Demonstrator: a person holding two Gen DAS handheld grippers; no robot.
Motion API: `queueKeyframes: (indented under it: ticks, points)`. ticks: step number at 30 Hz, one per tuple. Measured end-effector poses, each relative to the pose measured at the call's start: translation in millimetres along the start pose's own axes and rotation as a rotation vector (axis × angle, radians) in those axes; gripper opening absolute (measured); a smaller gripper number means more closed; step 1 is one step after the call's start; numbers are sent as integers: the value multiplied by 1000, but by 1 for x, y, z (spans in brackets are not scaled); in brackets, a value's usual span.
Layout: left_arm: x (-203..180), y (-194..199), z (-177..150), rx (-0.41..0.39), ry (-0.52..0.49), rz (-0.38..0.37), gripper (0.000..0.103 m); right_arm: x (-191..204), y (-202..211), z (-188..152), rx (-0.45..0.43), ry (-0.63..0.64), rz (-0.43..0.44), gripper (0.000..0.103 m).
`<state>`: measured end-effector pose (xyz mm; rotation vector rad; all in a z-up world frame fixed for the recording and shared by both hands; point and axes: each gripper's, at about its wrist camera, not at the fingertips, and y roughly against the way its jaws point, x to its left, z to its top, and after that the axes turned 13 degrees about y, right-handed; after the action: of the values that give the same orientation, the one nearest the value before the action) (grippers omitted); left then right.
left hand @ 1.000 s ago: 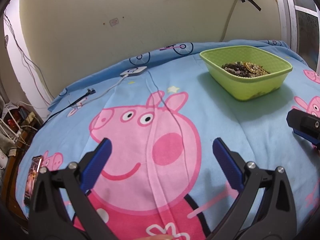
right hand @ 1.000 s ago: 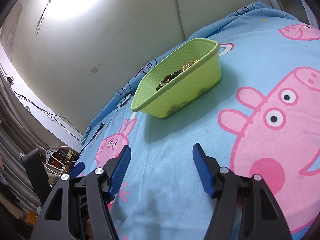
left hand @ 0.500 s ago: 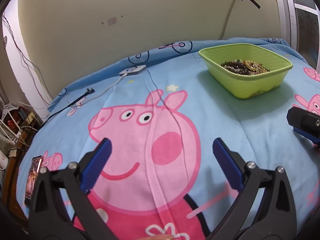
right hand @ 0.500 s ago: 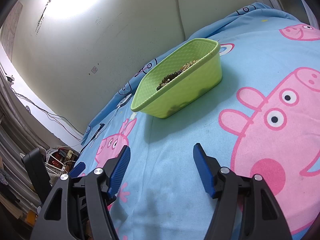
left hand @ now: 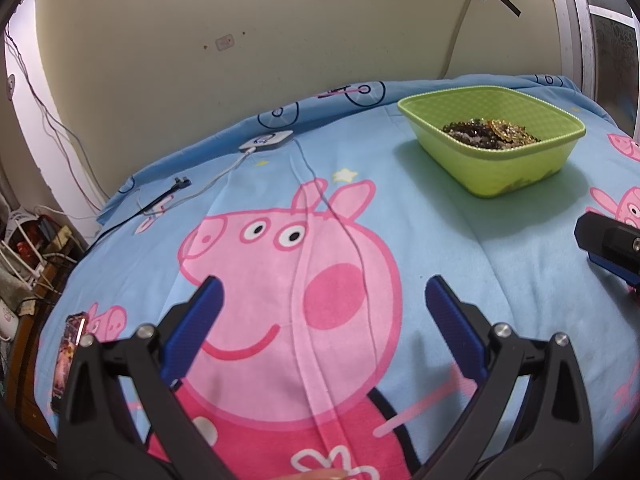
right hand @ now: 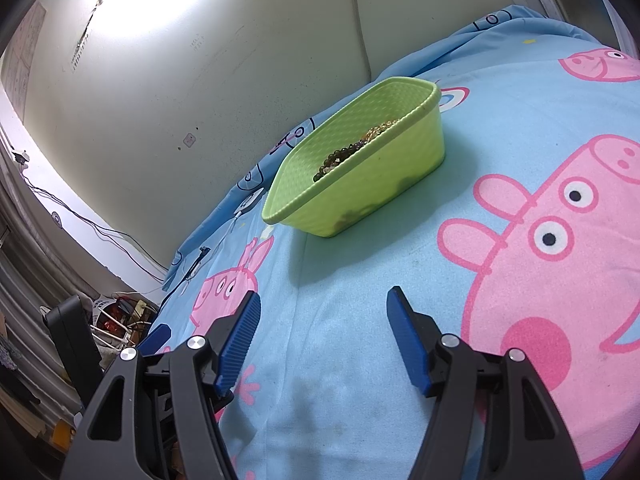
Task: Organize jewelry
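Note:
A lime-green plastic tub [left hand: 516, 164] stands on the blue Peppa Pig bedsheet at the far right; it also shows in the right wrist view [right hand: 384, 176]. Inside lies a heap of jewelry [left hand: 490, 134]: dark bead strings and gold pieces, seen over the rim in the right wrist view [right hand: 352, 150]. My left gripper [left hand: 322, 294] is open and empty, low over the sheet, well short of the tub. My right gripper [right hand: 322, 304] is open and empty, a short way in front of the tub. Part of the right gripper shows at the left view's right edge [left hand: 610, 246].
A white charger with its cable [left hand: 266, 142] and a black plug [left hand: 176, 186] lie at the sheet's far left. A phone [left hand: 66, 360] lies at the bed's left edge. A cream wall [left hand: 280, 20] stands behind the bed, with clutter [right hand: 116, 320] beside it.
The left wrist view has shifted slightly; the tub sits a little lower and nearer. The right gripper has barely moved. Both grippers stay open.

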<state>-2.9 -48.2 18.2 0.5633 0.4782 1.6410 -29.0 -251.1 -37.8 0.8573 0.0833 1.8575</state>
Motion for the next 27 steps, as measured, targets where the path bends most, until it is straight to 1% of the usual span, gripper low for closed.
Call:
queueKeyframes:
  ticks: [27]
  points:
    - [1,0,1,1,-10,4,97,-2,-2,3,-4,-4,4,47]
